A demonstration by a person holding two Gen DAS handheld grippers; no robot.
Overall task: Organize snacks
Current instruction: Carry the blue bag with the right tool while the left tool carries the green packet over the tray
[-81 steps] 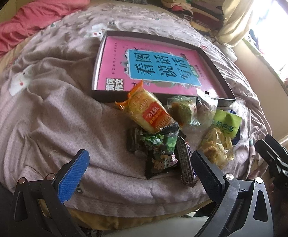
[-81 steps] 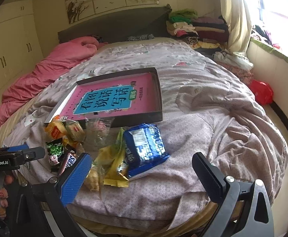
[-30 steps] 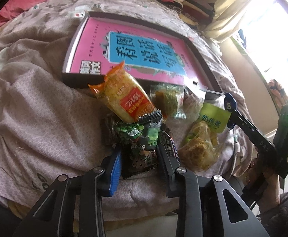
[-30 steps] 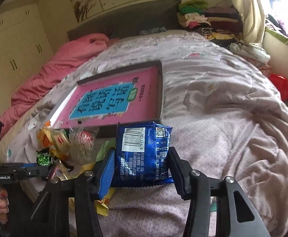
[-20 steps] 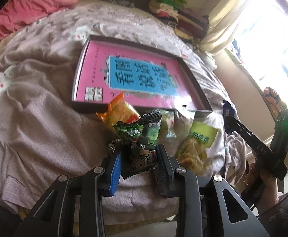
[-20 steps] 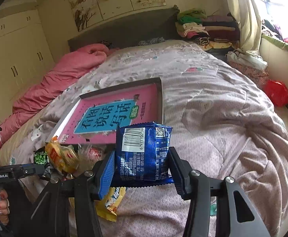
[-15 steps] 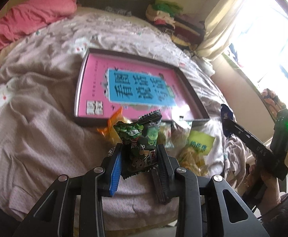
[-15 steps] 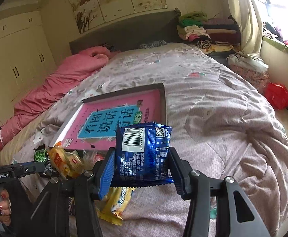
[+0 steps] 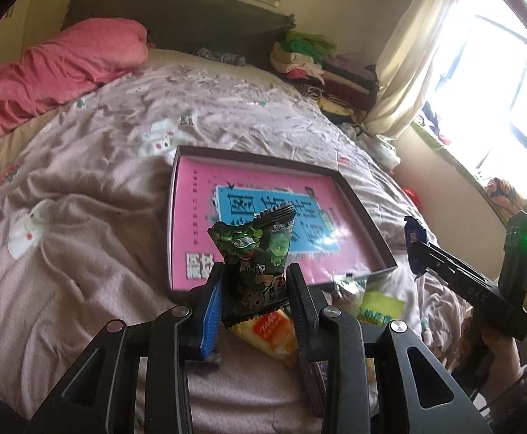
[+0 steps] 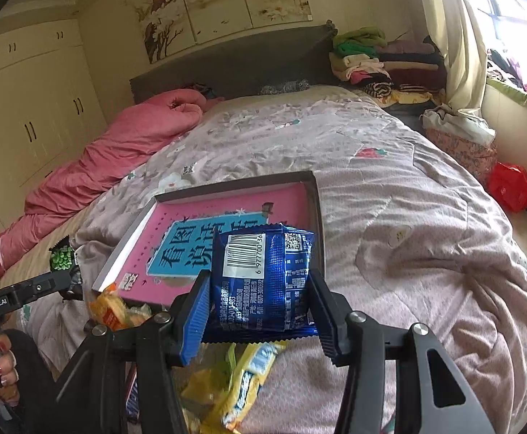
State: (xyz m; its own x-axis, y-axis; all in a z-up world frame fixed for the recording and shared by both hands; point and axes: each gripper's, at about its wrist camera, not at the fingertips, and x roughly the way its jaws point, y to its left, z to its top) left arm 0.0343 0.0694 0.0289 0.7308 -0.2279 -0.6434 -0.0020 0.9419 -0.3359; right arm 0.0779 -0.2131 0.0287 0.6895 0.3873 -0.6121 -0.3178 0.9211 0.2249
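Lilac quilt (image 10: 408, 217) covers the bed; pink duvet (image 10: 118, 144) upper left. Left tool (image 9: 254, 289) clenches green packet (image 9: 258, 253); right tool (image 10: 259, 307) clenches blue packet (image 10: 263, 275).

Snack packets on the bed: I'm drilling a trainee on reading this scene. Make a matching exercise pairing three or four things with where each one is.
Things:
1. green packet
2. blue packet
3. pink book
4. orange packet

Places:
A. in the dark tray
B. in the right gripper
C. on the quilt, below the left gripper
D. in the left gripper

Pairs: 1-D, 2-B, 3-A, 4-C
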